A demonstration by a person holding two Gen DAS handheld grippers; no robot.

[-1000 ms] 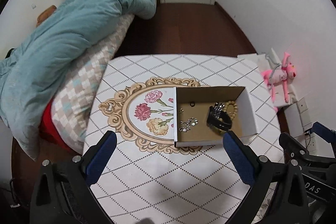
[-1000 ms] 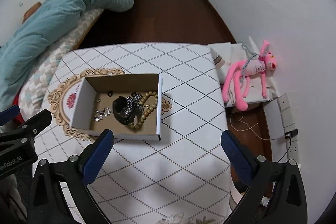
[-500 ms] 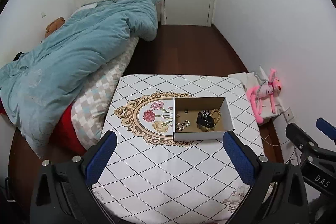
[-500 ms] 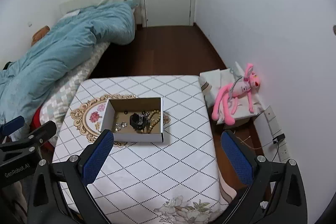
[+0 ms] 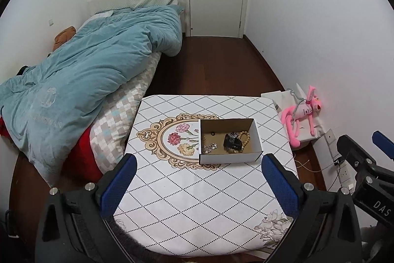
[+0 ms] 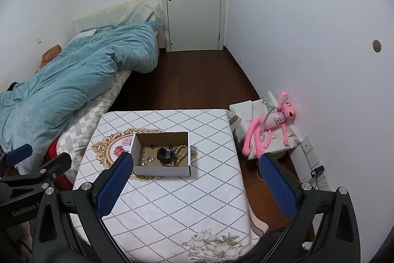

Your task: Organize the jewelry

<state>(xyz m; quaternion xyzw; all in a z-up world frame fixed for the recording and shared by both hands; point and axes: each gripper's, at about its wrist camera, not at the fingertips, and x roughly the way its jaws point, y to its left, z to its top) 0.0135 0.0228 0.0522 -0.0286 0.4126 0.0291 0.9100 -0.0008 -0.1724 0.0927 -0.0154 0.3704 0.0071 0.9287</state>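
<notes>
both hand-held grippers, left (image 5: 197, 179) and right (image 6: 195, 178), gape empty, pulled back from the box (image 5: 230, 159); jewelry (image 5: 235, 142) looks sorted.

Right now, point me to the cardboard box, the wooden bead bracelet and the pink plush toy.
cardboard box (image 5: 229, 157): left wrist view, on its white near wall.
wooden bead bracelet (image 5: 247, 138): left wrist view, on the beads at its right side, inside the box.
pink plush toy (image 6: 273, 119): right wrist view, on its torso.

One cardboard box (image 5: 229, 158), one bead bracelet (image 5: 243, 139), one pink plush toy (image 5: 301, 115), two claws: left claw (image 5: 197, 179) and right claw (image 6: 197, 176).
</notes>
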